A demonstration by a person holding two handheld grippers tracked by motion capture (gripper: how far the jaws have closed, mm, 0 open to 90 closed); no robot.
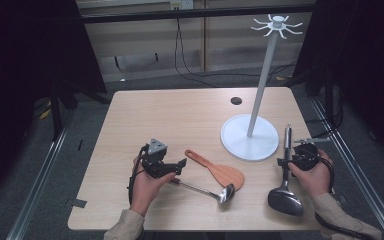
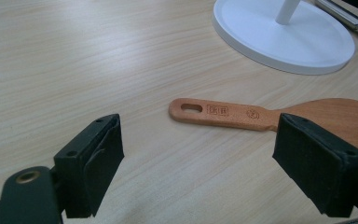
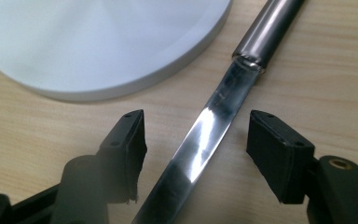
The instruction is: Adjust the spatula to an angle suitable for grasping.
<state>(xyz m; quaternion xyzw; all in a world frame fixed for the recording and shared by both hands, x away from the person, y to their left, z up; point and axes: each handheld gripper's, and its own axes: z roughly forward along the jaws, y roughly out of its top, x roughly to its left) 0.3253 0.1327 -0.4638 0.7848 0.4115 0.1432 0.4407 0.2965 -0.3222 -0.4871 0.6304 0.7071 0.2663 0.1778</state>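
A wooden rice paddle (image 1: pixel 220 171) (image 2: pixel 223 112) lies flat mid-table, its handle pointing left. My left gripper (image 1: pixel 181 164) (image 2: pixel 200 128) is open just left of that handle, jaws wide apart and holding nothing. A steel ladle (image 1: pixel 202 189) lies in front of the paddle, its handle running under the left hand. At the right, a steel turner (image 1: pixel 286 150) (image 3: pixel 214 107) lies with its head toward the front edge. My right gripper (image 1: pixel 284 162) (image 3: pixel 196 121) is open, one jaw on each side of the turner's flat shaft, without touching it.
A white hook stand rises from a round base (image 1: pixel 250 142) (image 2: pixel 284 42) (image 3: pixel 98 42) right of centre, its pole (image 1: pixel 262 75) topped with several hooks. A dark cable hole (image 1: pixel 236 101) sits near the far edge. The table's (image 1: pixel 145 115) left and far parts are bare wood.
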